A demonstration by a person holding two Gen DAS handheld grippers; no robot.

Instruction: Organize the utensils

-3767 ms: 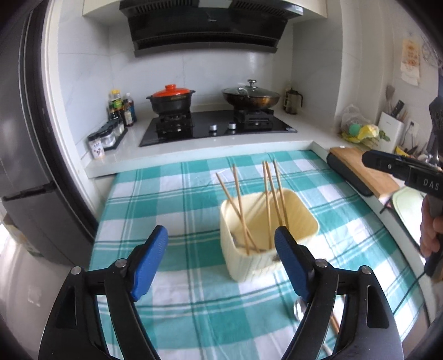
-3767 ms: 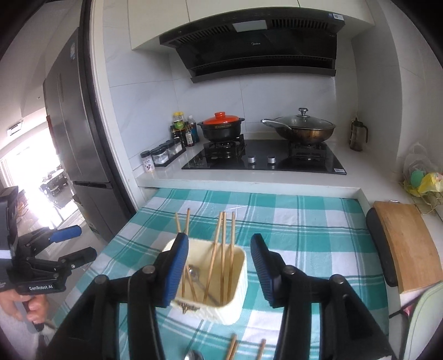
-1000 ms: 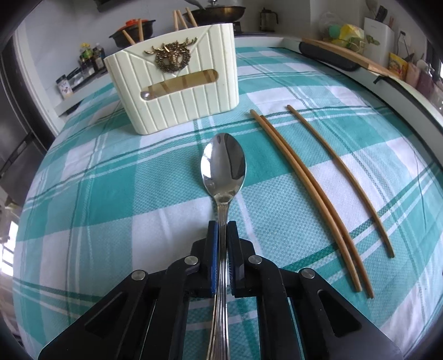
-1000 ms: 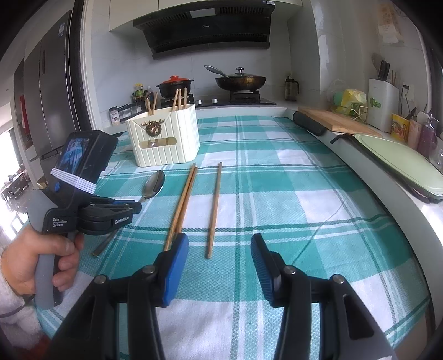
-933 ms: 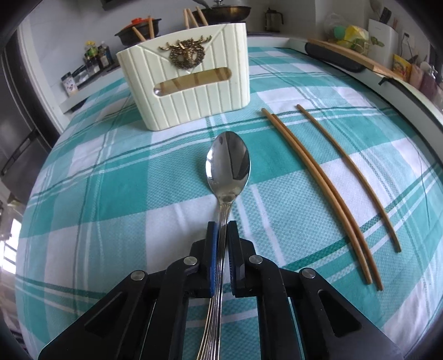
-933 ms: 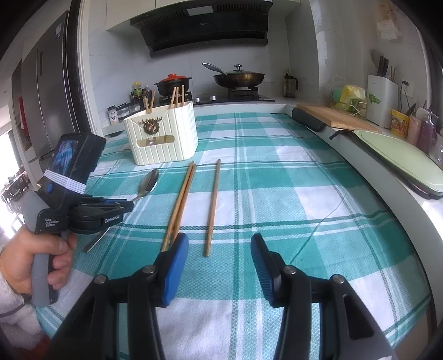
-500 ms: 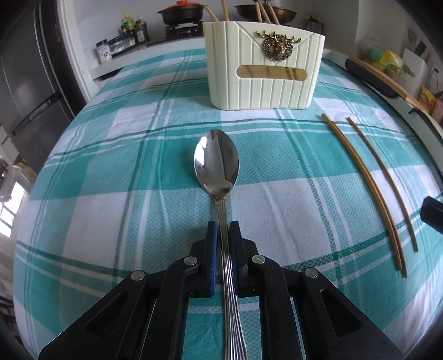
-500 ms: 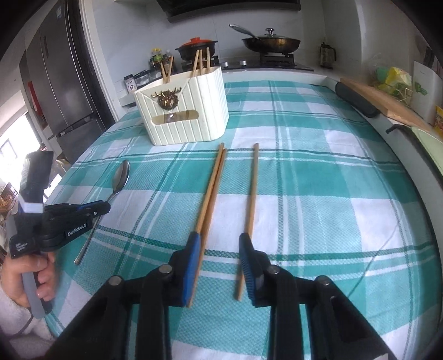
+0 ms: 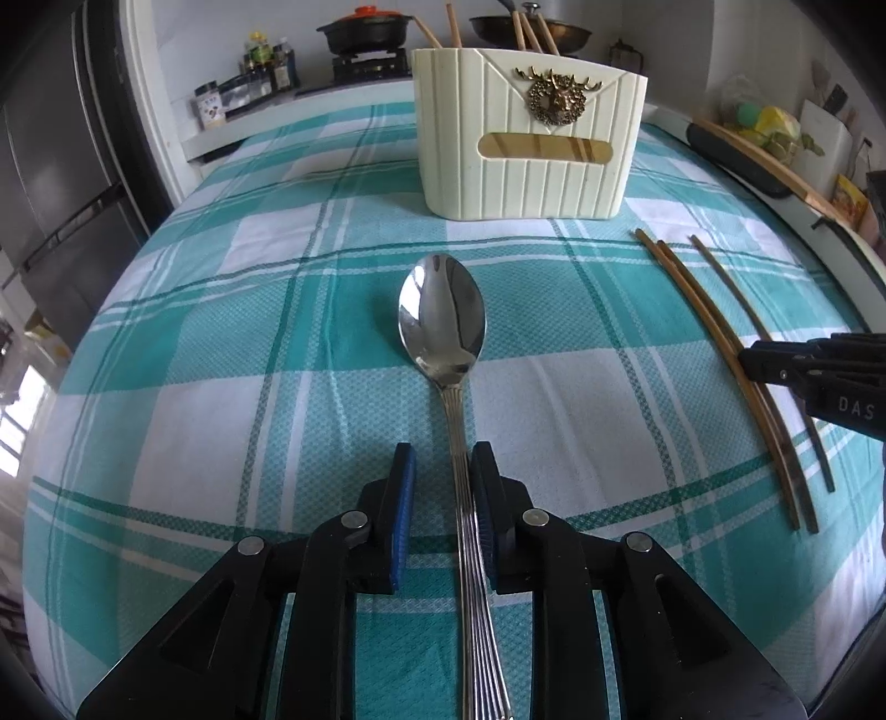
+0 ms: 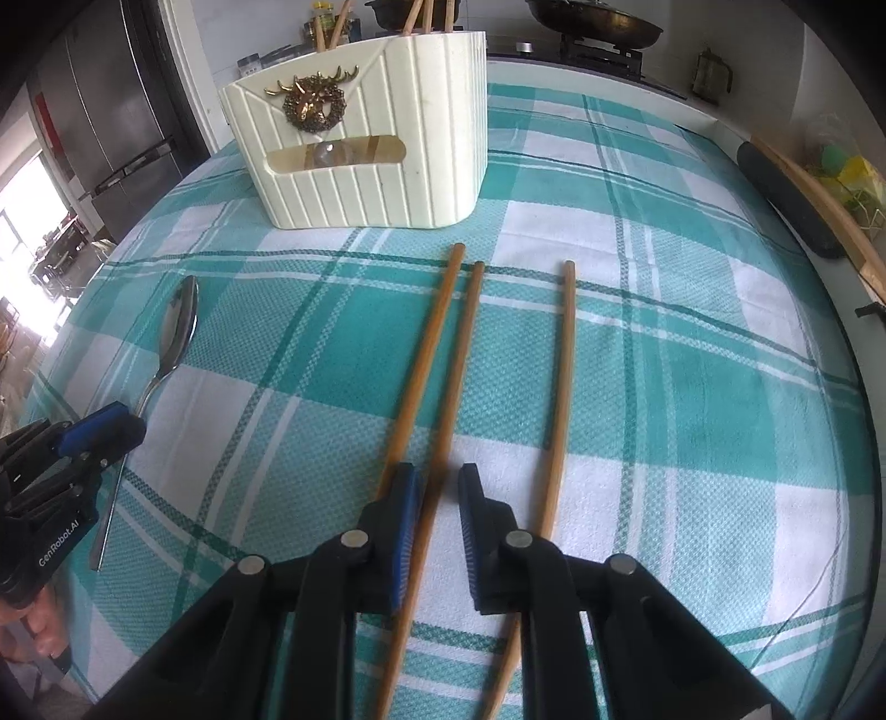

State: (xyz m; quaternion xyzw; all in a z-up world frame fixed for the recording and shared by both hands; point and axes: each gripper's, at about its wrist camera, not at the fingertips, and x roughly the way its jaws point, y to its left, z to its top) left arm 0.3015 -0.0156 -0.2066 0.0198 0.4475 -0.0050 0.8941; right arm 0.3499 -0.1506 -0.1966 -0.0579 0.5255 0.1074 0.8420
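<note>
A steel spoon [image 9: 442, 318] lies on the teal checked cloth [image 9: 221, 343], bowl toward the cream utensil holder [image 9: 529, 149], which has several chopsticks standing in it. My left gripper [image 9: 440, 487] straddles the spoon's handle; its jaws are opening, with a gap on the left side. Three wooden chopsticks [image 10: 465, 354] lie side by side in front of the holder [image 10: 360, 149]. My right gripper [image 10: 440, 493] is low over them, its jaws closing around the middle one without pinching it. The left gripper [image 10: 99, 437] and spoon [image 10: 180, 327] show at the right wrist view's left.
A dark fridge [image 9: 50, 183] stands at the left. Behind the cloth are a stove with a red-lidded pot [image 9: 365, 27] and spice jars [image 9: 243, 77]. A wooden cutting board [image 9: 764, 160] lies along the right counter edge. A person's hand [image 10: 33, 626] holds the left gripper.
The left gripper, shut on the spoon handle before, has parted its jaws. The right gripper has come forward and down onto the chopsticks and narrowed its jaws around the middle one.
</note>
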